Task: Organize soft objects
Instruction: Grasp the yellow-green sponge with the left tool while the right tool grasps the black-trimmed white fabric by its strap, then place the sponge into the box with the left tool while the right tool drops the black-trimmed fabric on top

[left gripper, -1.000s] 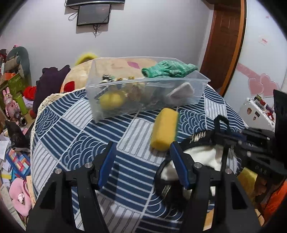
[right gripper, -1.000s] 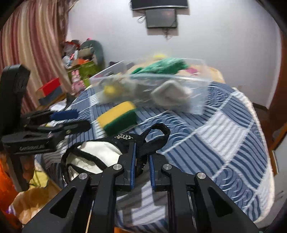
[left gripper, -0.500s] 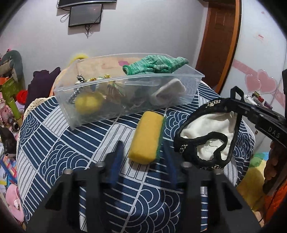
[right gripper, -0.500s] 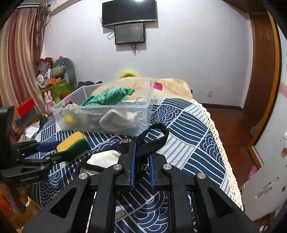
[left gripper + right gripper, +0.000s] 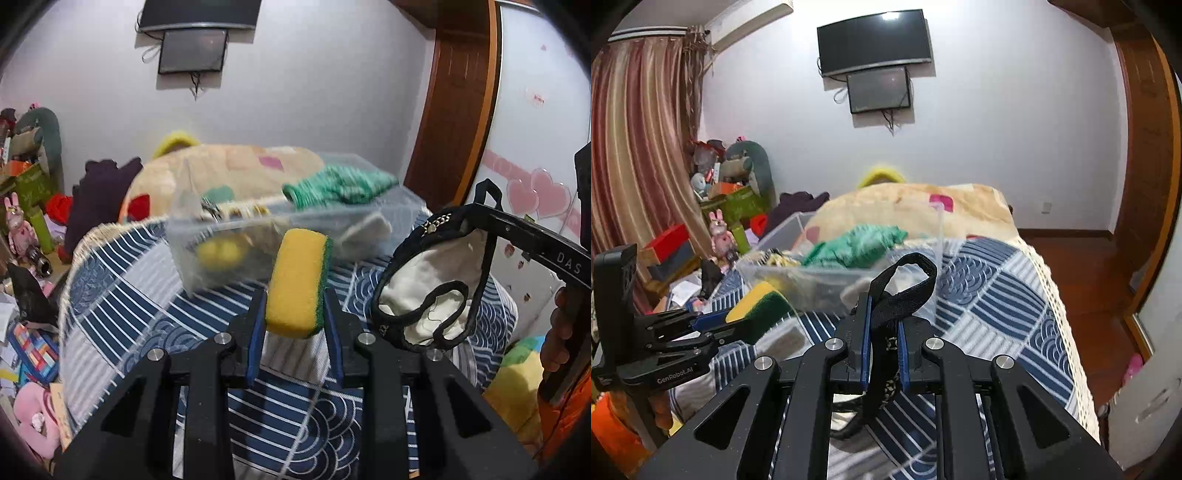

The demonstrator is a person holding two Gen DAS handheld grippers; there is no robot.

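In the left wrist view, the left claw (image 5: 294, 314) is grasping a yellow rectangular sponge with a green scouring side (image 5: 298, 281), its blue-padded fingers (image 5: 256, 328) pressing on both long sides and holding it up off the bed with the navy and white wave-patterned cover (image 5: 129, 295). Beyond the sponge, a clear plastic storage bin (image 5: 280, 240) is sitting on the bed, blurred, with a green knitted cloth (image 5: 338, 184) lying across its top. To the right, a black-trimmed white fabric pouch (image 5: 428, 291) is hanging in the air from the right claw (image 5: 491, 218).

In the right wrist view, the right claw (image 5: 884, 332) is clenching the pouch's black strap (image 5: 905, 288) between its fingers, the strap looping up above them. At the left, the left claw (image 5: 713, 328) is gripping the sponge (image 5: 759, 306), just beside the bin (image 5: 842, 273) holding the green cloth (image 5: 857, 245).
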